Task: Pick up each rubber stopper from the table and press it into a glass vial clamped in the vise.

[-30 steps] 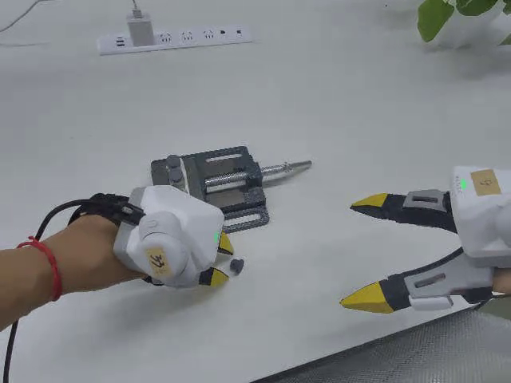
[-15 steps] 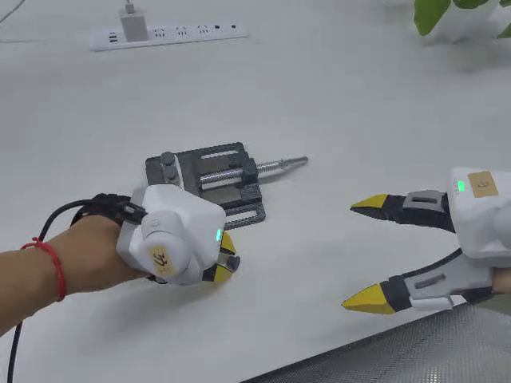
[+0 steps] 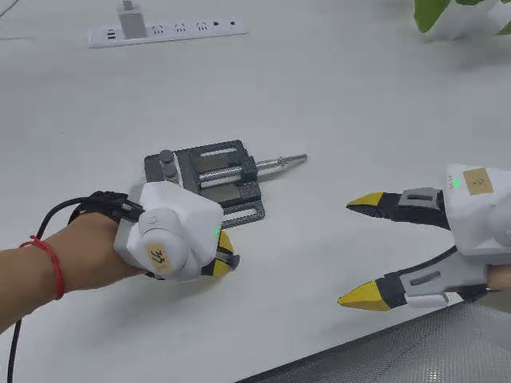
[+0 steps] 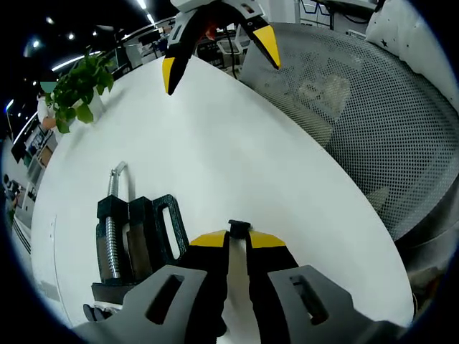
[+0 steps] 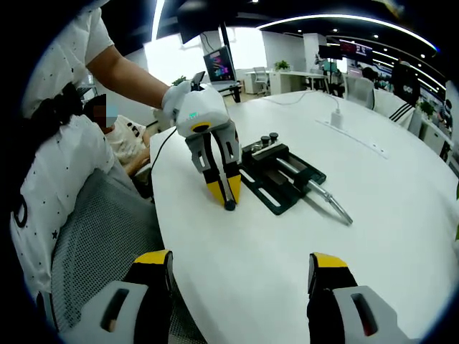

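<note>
Though the stopper (image 4: 239,228) is mostly hidden, we find the left gripper (image 3: 227,262) clenched on it beside the vise (image 3: 215,179); right gripper (image 3: 348,254) released near the table (image 3: 359,104) edge.

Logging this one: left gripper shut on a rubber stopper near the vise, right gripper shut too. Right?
No. The right gripper is open, jaws wide apart in the head view. The left gripper is shut on the rubber stopper near the vise.

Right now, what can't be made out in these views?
Head view: rubber stopper mostly hidden between left claw tips; touching the table or not, unclear.
Head view: vials in the vise too small to show glass.
Left gripper view: vise's near end hidden behind the claw.
</note>
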A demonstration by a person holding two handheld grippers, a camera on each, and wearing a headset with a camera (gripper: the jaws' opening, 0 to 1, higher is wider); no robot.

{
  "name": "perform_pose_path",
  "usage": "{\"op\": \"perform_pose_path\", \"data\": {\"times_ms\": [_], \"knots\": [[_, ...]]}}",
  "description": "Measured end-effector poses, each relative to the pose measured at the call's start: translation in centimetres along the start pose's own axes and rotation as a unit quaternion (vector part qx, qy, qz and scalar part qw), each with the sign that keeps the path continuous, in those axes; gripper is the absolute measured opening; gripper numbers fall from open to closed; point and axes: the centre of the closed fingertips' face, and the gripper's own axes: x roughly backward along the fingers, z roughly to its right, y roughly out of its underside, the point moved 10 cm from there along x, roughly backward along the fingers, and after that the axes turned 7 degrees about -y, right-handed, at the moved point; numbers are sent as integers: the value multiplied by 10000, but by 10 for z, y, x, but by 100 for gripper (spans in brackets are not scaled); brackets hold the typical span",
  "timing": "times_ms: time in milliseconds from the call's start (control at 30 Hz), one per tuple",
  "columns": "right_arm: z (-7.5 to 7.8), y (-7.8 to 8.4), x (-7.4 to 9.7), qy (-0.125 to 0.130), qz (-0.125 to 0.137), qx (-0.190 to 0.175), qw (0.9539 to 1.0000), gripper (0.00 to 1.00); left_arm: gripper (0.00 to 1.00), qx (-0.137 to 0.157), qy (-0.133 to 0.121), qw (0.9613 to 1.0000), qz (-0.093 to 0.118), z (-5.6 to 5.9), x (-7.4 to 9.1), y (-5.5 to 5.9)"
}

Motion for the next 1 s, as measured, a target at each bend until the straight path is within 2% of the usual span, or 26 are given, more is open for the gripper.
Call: {"op": "perform_pose_path", "data": {"times_ms": [200, 333, 433, 533, 567, 600, 667, 700, 767, 800, 833, 867, 933, 967, 1000], "knots": [[0, -3, -2, -16, 13, 10, 10000, 75, 6, 108, -79, 9999, 36, 0, 1, 1], [1, -10, -2, -33, 35, 51, 10000, 75, 5, 544, -249, 9980, 222, -2, 7, -1], [3, -17, -4, -53, 61, 114, 9999, 75, 5, 1067, -416, 9921, 506, -2, 15, -5], [5, -27, -6, -93, 98, 174, 9998, 73, 5, 1528, -636, 9831, 785, -2, 27, -8], [5, -34, -6, -128, 160, 183, 9996, 72, 5, 1739, -715, 9778, 924, -1, 32, -10], [6, -38, -6, -148, 199, 196, 9995, 71, 5, 1840, -788, 9744, 1024, -1, 36, -11], [9, -50, -8, -199, 215, 191, 9994, 70, 5, 2207, -975, 9627, 1228, 0, 46, -12], [11, -57, -10, -240, 199, 175, 9994, 68, 5, 2409, -1085, 9546, 1377, 0, 53, -14], [13, -68, -11, -300, 270, 328, 9986, 66, 5, 2647, -1231, 9436, 1564, 1, 61, -17], [13, -77, -11, -358, 294, 363, 9983, 64, 5, 2853, -1299, 9344, 1690, 2, 67, -18], [14, -83, -12, -401, 293, 374, 9981, 62, 5, 2931, -1358, 9300, 1753, 2, 71, -19], [20, -86, -12, -436, 274, 388, 9979, 60, 5, 2964, -1428, 9271, 1795, 2, 75, -20], [24, -99, -13, -525, 256, 528, 9969, 57, 5, 3134, -1557, 9165, 1935, 4, 85, -23], [23, -108, -14, -601, 269, 593, 9961, 57, 5, 3245, -1624, 9090, 2053, 4, 91, -25], [22, -114, -15, -664, 272, 636, 9954, 56, 5, 3268, -1670, 9058, 2118, 4, 95, -27]]}}
